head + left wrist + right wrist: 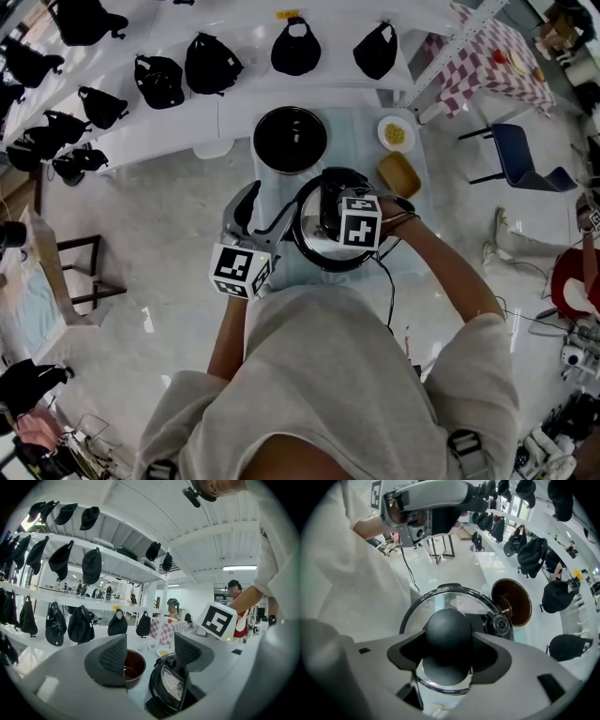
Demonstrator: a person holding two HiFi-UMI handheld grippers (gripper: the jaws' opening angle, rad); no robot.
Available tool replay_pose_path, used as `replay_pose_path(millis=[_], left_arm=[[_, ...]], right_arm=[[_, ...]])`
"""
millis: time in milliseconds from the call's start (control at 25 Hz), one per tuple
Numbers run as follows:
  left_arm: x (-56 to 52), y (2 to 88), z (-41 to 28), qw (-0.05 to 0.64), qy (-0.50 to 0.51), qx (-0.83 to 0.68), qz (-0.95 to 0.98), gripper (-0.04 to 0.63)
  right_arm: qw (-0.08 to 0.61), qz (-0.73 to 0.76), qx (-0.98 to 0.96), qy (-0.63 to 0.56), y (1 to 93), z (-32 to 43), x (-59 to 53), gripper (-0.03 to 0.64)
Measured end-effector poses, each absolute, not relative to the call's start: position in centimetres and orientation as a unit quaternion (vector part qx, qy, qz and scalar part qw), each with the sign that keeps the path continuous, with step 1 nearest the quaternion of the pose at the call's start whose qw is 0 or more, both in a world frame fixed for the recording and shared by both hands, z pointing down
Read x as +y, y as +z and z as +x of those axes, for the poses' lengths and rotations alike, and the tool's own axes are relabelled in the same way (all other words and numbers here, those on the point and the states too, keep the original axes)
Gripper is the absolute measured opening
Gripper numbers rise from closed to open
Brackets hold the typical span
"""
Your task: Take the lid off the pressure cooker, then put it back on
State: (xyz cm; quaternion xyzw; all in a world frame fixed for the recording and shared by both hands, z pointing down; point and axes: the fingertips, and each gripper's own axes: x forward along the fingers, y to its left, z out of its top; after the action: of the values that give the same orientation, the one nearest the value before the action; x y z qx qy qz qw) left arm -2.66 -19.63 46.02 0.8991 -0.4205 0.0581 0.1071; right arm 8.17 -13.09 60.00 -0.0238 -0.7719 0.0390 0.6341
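The pressure cooker (317, 251) stands on the pale mat in front of me, black with a steel rim. Its glass lid (440, 596) has a round black knob (448, 624) and a vent valve (502, 625). My right gripper (450, 645) is shut on that knob; in the head view my right gripper (330, 214) is over the middle of the cooker. I cannot tell whether the lid rests on the pot or hangs just above it. My left gripper (149, 651) is open and holds nothing, raised at the cooker's left side (246, 202). The cooker (169, 689) shows below its jaws.
A dark brown bowl (291, 139) stands behind the cooker on the mat. To its right are a small plate of yellow food (396, 134) and a tan block (399, 174). White shelves with black caps and bags (211, 64) run behind. A blue chair (521, 157) stands at the right.
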Motion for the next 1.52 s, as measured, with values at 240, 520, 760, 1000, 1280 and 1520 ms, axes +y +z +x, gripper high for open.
replay_pose_path(millis=[240, 520, 760, 1000, 1280, 1520], left_arm=[[-19.9, 45.9, -2.7, 0.106, 0.06, -0.421, 0.899, 0.299], [-20.0, 45.9, -1.8, 0.104, 0.06, -0.414, 0.902, 0.299], [-20.2, 45.7, -1.8, 0.102, 0.06, -0.414, 0.903, 0.299], [-20.0, 46.0, -1.7, 0.101, 0.066, -0.415, 0.902, 0.299], [-19.6, 46.2, -2.5, 0.099, 0.071, -0.419, 0.9, 0.299], [-19.4, 46.0, -2.4, 0.098, 0.071, -0.417, 0.901, 0.299]], right_arm=[[0.642, -0.066, -0.764, 0.001, 60.1, 8.1, -12.7, 0.282], [0.644, -0.089, -0.76, -0.017, 60.3, 8.1, -12.5, 0.288], [0.643, -0.077, -0.762, -0.008, 60.2, 7.9, -12.7, 0.289], [0.64, -0.069, -0.765, -0.009, 60.1, 8.1, -12.6, 0.29], [0.623, -0.046, -0.781, -0.008, 57.4, 7.5, -13.0, 0.291], [0.584, -0.015, -0.812, 0.014, 54.2, 7.0, -13.6, 0.29]])
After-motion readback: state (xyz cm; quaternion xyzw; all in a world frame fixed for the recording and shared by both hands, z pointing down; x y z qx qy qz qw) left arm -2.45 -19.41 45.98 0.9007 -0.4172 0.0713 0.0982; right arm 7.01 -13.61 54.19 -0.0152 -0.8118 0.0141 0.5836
